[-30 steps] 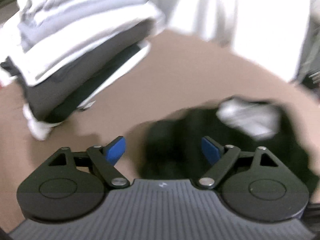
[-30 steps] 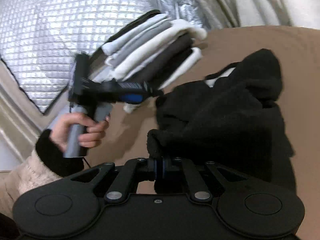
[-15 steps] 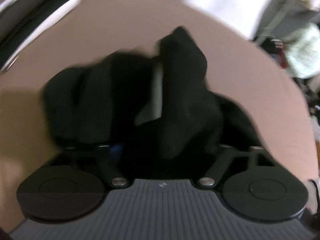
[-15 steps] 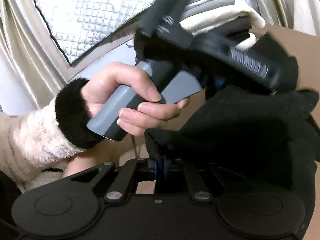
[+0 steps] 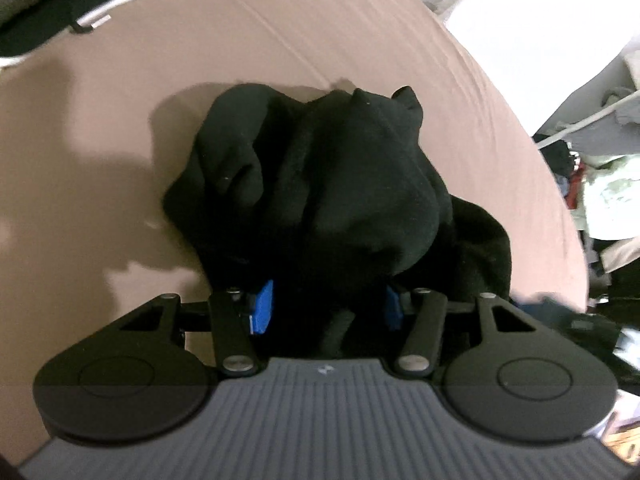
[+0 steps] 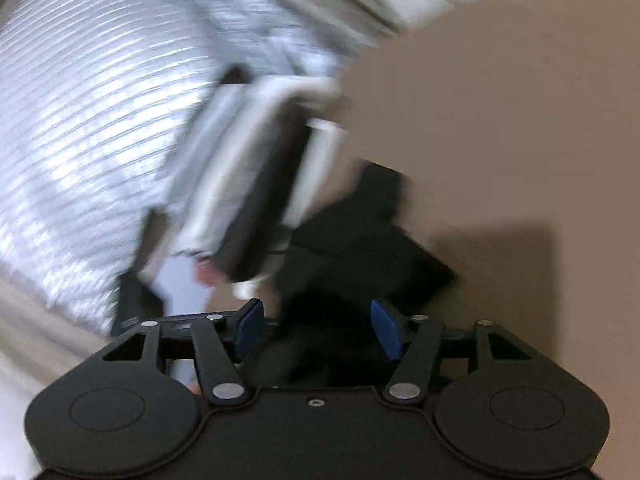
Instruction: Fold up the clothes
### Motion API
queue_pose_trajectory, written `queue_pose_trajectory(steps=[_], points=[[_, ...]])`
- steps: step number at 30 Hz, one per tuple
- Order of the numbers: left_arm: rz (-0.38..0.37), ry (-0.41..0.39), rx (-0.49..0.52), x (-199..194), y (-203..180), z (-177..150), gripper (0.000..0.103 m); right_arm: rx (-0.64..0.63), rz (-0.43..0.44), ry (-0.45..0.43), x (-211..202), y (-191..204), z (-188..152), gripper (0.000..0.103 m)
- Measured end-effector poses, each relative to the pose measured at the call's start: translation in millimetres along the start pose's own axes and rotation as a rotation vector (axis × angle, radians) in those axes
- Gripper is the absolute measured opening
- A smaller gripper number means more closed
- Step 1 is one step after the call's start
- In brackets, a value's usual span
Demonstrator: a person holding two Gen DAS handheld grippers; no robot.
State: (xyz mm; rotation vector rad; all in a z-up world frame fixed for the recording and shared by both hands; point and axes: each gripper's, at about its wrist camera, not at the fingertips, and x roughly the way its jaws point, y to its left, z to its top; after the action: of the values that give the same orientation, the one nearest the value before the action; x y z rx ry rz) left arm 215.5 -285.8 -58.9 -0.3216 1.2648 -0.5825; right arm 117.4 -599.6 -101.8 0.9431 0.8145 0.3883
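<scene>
A crumpled black fleece garment (image 5: 320, 184) lies bunched on the brown bed surface (image 5: 280, 32). My left gripper (image 5: 326, 306) is wide open, its blue pads on either side of the garment's near fold, not closed on it. In the blurred right wrist view the same black garment (image 6: 360, 240) lies just ahead. My right gripper (image 6: 318, 328) is open, with dark cloth lying between its blue pads.
A stack of folded white, grey and dark clothes (image 6: 256, 168) stands at the back left beside a silver quilted panel (image 6: 80, 120). The stack's edge shows in the left wrist view (image 5: 48, 20). Cluttered items (image 5: 600, 184) lie beyond the bed's right edge.
My right gripper has opened and let go of the black garment, and it swings fast. My left gripper has moved in over the garment, which now sits between its open pads.
</scene>
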Motion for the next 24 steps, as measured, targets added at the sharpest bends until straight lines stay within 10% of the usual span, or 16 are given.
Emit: queue_pose_trajectory(steps=[4,6,8,18,24], points=[[-0.01,-0.005,0.04,-6,6,-3,0.054,0.164,0.044,0.028,12,-28,-25,0.067],[-0.03,-0.022,0.043,-10,6,-1,0.051,0.075,0.019,-0.009,23,-15,-24,0.026],[-0.054,-0.059,0.048,-18,4,-1,0.051,-0.127,-0.069,-0.085,24,12,-27,0.015],[-0.162,-0.267,0.148,-64,-12,-5,0.063,-0.396,-0.256,-0.374,-75,85,-10,0.01],[-0.024,-0.351,0.258,-67,-28,-9,0.069,-0.458,-0.387,-0.442,-136,88,3,0.01]])
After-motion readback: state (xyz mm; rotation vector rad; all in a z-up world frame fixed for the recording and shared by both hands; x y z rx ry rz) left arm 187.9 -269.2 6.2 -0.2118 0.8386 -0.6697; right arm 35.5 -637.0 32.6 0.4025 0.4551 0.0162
